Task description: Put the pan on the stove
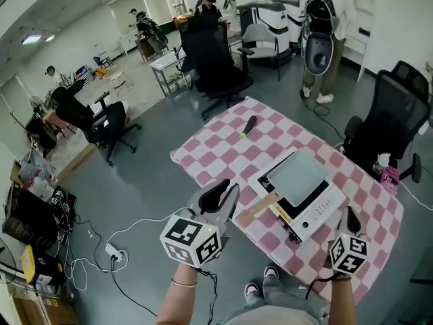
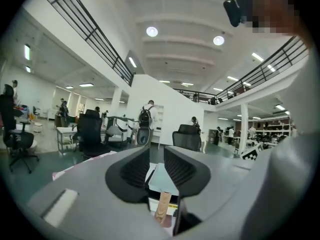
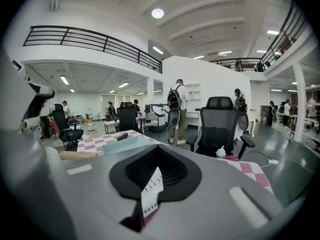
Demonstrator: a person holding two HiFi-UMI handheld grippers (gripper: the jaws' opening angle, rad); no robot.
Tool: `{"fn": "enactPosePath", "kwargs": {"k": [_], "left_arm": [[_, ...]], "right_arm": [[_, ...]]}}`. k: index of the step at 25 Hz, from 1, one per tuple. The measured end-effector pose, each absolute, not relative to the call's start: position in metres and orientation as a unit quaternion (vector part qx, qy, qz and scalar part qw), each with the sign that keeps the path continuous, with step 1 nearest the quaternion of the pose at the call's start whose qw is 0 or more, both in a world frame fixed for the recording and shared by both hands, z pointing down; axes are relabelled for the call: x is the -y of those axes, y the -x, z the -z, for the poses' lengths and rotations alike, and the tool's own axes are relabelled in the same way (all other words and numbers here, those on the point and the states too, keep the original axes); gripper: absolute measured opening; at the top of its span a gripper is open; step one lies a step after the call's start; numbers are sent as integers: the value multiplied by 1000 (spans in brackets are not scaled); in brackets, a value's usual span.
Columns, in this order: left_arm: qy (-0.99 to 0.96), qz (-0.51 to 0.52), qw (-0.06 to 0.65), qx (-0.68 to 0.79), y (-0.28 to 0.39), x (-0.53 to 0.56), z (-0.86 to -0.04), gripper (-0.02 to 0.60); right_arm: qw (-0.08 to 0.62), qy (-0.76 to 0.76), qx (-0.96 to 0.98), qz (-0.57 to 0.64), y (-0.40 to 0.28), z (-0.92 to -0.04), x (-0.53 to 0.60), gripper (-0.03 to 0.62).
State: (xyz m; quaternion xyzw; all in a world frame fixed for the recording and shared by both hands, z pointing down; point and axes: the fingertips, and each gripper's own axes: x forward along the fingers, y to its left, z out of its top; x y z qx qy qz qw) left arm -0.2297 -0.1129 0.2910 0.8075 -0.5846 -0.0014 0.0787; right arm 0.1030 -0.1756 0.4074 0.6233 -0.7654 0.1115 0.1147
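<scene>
Pan: square, pale, lying flat on top of the white stove, so by all appearance already in place. Nearest the wearer, left gripper: raised, pointing level, jaws part-way apart, pads on nothing, empty. Right gripper: jaws a narrow slit apart, likewise empty, just beside the stove's near right corner. Next outward, wooden handle: long axis slanting from the pan's near left corner toward the left gripper, free end just ahead of and below those jaws, framed in their gap in the left gripper view. Left gripper therefore the nearer of the two for any regrip; approach along the handle line, probably after a descent. Beyond, pink-checked cloth; farther, a dark tool, well apart from the stove; farthest, black office chair.
</scene>
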Motion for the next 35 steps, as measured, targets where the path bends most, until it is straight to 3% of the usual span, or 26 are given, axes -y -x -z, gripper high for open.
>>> {"fn": "enactPosePath", "kwargs": {"k": [7, 10, 21, 35], "left_arm": [[-696, 69, 71, 711, 269, 66, -313, 55], [-668, 71, 79, 736, 278, 53, -327, -3], [-638, 45, 108, 761, 283, 52, -364, -3], [-633, 63, 134, 760, 279, 71, -366, -3]], "right_arm": [[90, -629, 765, -100, -128, -382, 150, 9], [76, -639, 759, -98, -142, -375, 144, 11], [34, -654, 751, -85, -163, -358, 139, 11], [47, -645, 759, -78, -164, -358, 154, 9]]}}
